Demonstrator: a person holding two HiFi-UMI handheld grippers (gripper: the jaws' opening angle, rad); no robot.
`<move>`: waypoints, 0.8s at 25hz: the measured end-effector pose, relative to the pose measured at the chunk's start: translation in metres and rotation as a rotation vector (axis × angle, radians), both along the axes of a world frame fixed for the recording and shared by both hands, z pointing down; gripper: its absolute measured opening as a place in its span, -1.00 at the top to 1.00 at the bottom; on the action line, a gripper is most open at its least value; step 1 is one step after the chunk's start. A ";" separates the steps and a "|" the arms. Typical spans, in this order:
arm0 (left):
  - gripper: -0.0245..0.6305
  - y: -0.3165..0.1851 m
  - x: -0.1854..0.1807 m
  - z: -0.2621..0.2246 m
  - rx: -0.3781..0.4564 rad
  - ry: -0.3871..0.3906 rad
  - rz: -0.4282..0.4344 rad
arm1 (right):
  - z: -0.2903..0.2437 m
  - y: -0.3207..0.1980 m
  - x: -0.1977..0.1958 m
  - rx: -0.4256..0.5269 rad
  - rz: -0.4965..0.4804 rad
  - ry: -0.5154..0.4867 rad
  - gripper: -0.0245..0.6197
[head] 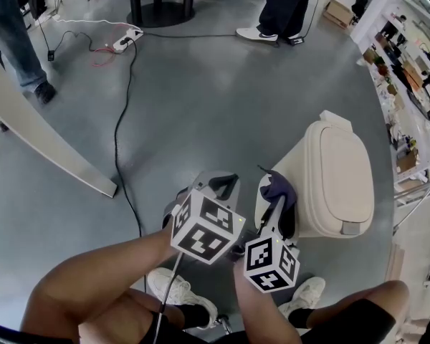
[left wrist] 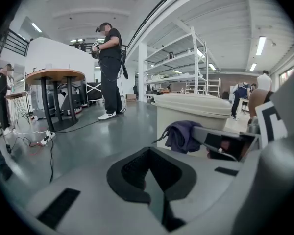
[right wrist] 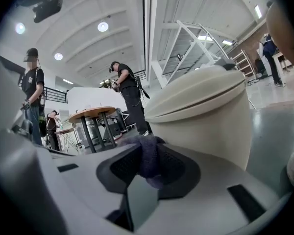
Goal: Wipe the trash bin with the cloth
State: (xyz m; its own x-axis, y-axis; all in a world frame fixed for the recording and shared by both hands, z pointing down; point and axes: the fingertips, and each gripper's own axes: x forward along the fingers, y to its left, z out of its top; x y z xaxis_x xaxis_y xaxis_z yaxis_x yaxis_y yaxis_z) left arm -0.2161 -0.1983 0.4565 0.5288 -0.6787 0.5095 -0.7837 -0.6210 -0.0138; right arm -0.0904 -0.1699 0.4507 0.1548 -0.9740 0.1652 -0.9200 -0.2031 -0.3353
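The right claw (head: 275, 215) is squeezed tight on the dark purple cloth (head: 279, 188), right up by the side of the cream trash bin (head: 340, 178). The bin stands on the grey floor (head: 201, 106) with its lid down. The left claw (head: 224, 186) is closed with nothing in it, just beside the right one.

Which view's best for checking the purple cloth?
Left gripper view: the dark purple fabric cloth shows side-on as a whole bunch against the beige plastic trash bin. Right gripper view shows only the strip pinched in the right claw; head view shows it from above, small and dark.
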 end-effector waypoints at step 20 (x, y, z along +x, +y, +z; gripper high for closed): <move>0.93 -0.005 -0.003 0.024 -0.042 -0.049 0.013 | 0.113 -0.021 -0.001 -0.191 0.044 0.111 0.64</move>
State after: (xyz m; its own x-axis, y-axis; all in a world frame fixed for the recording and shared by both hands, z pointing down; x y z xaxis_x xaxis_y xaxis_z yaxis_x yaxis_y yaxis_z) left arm -0.2192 -0.2030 0.4809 0.5115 -0.6495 0.5626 -0.7743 -0.6323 -0.0260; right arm -0.0911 -0.1906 0.5635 0.2237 -0.9188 0.3252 -0.9380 -0.2936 -0.1842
